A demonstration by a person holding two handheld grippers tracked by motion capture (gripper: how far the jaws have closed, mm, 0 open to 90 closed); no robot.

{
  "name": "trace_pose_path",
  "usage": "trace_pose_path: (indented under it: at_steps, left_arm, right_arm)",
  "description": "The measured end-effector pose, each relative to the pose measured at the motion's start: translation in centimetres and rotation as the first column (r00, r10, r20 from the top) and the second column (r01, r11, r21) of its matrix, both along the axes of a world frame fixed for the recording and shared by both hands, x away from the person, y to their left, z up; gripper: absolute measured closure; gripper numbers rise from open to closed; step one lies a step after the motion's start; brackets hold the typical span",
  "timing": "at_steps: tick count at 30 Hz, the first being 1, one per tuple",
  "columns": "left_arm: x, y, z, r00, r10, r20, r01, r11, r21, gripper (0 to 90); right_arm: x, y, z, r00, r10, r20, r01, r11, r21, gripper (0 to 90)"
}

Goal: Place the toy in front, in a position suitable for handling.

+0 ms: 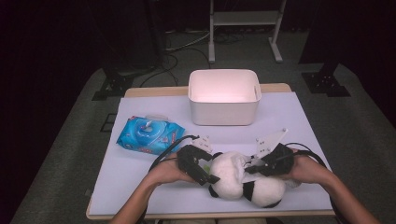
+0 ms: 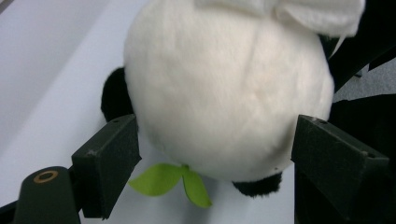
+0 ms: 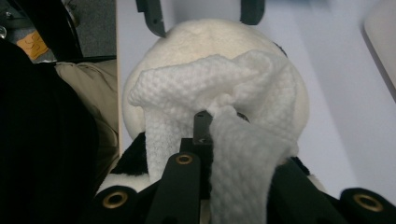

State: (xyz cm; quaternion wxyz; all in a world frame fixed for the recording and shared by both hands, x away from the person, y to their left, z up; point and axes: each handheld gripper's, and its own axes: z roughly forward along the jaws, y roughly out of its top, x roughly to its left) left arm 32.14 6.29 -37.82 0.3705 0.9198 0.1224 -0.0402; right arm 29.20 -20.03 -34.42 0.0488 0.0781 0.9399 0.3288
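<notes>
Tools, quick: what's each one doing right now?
Left tool: jaws wide on either side of the panda toy, grip on it cannot be told.
Right tool: closed on the white wipe.

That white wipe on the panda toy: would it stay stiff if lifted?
Probably not. The white wipe drapes in folds over the plush panda, so it looks floppy and light. Its woven texture suggests it won't slip easily from the right gripper, which pinches it.

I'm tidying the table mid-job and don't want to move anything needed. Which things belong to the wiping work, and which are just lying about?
In use:
- panda plush toy, between the left gripper jaws
- white wipe, pinched by the right gripper against the plush

Lying about:
- blue wipes pack, likely the wipe's source
- white bin
</notes>
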Motion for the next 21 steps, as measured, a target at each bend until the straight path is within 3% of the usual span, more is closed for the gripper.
trace_pose_path:
  at_steps: [7,11,13,21]
  left_arm:
    - [0.3,-1.0,0.6,0.9999,-0.010,0.013,0.010,0.9999,-0.010,13.3]
    - [0.5,-1.6,0.3,0.9999,-0.016,-0.002,0.016,0.9999,0.000,11.8]
    - [0.5,-1.8,0.1,0.9991,-0.030,-0.031,0.030,0.9996,0.001,12.8]
    - [0.1,-1.8,-0.3,0.9990,-0.038,-0.024,0.038,0.9992,0.008,15.1]
  right_arm:
    - [-1.2,0.7,0.0,0.9996,0.028,0.004,-0.028,1.000,-0.004,82.1]
    - [-1.8,1.0,0.1,0.9988,0.049,0.010,-0.049,0.999,-0.008,82.0]
    - [-1.9,1.1,0.1,0.9986,0.052,0.008,-0.052,0.999,-0.012,82.0]
    - [-1.1,1.4,1.0,0.9978,0.064,0.016,-0.064,0.997,-0.037,82.0]
